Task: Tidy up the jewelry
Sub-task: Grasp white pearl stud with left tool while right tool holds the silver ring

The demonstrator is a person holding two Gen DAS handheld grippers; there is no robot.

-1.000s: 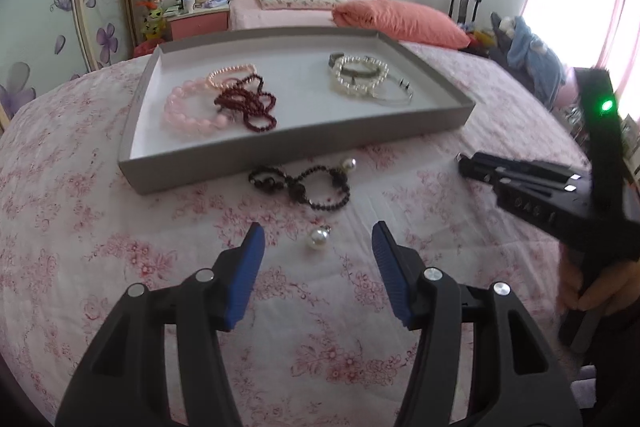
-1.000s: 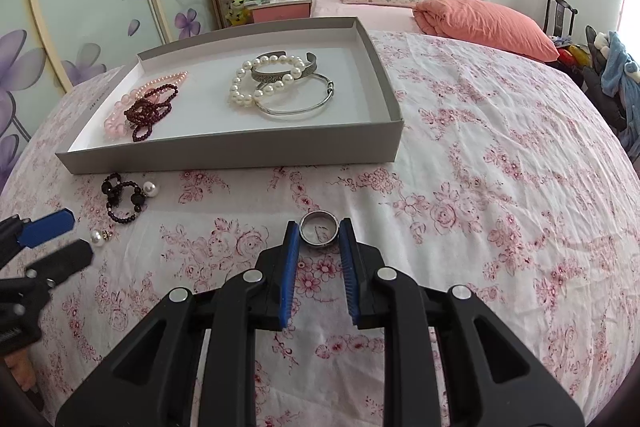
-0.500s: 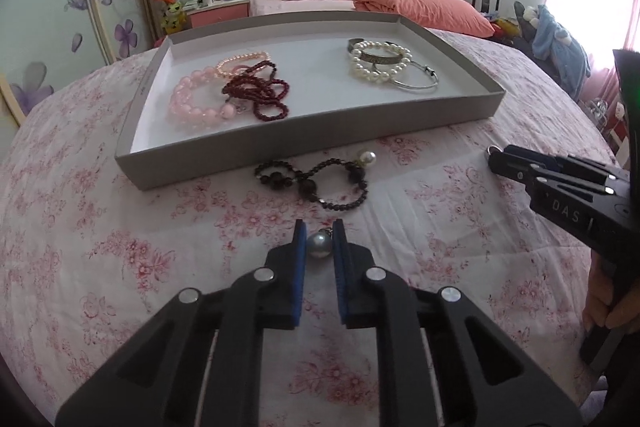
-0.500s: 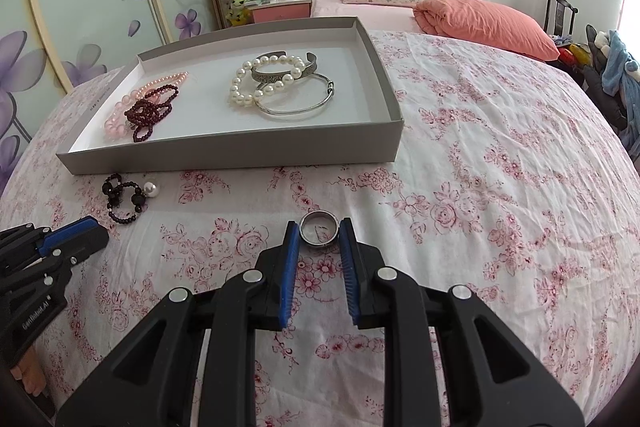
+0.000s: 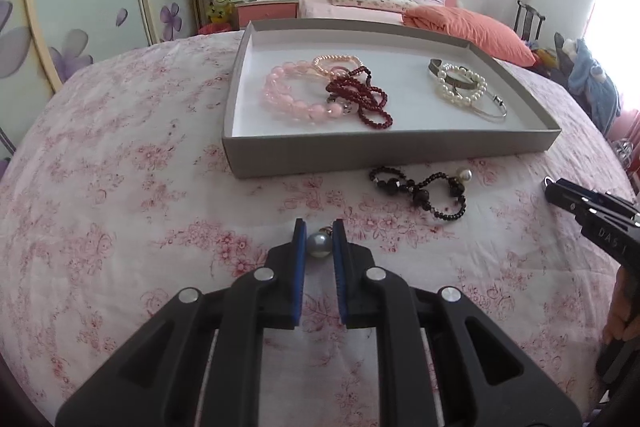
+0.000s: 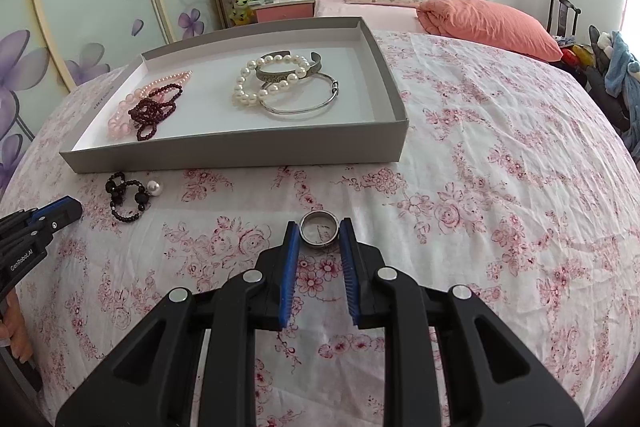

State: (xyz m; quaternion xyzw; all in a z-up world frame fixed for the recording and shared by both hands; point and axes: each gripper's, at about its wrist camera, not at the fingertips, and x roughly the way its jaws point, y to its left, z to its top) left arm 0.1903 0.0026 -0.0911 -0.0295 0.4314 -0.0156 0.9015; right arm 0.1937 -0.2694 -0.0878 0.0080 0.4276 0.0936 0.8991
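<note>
Though apart, pearl (image 5: 319, 245) and ring (image 6: 320, 227) between jaws

Pearl's (image 5: 319, 245) sides covered by blue pads (image 5: 299, 239). Ring's (image 6: 320, 228) near rim partly behind pads (image 6: 345, 247). Cuff (image 6: 289, 70) partly under pearl bracelet (image 6: 266, 79). Left gripper's (image 6: 38, 223) body cut by frame edge.

Both tongs, left (image 5: 319, 239) and right (image 6: 320, 233), are matte black plastic with blue ribbed pads (image 6: 291, 279), round silver screws (image 6: 251, 275), white lettering on the side, and bare skin (image 6: 16, 331) showing beneath.
</note>
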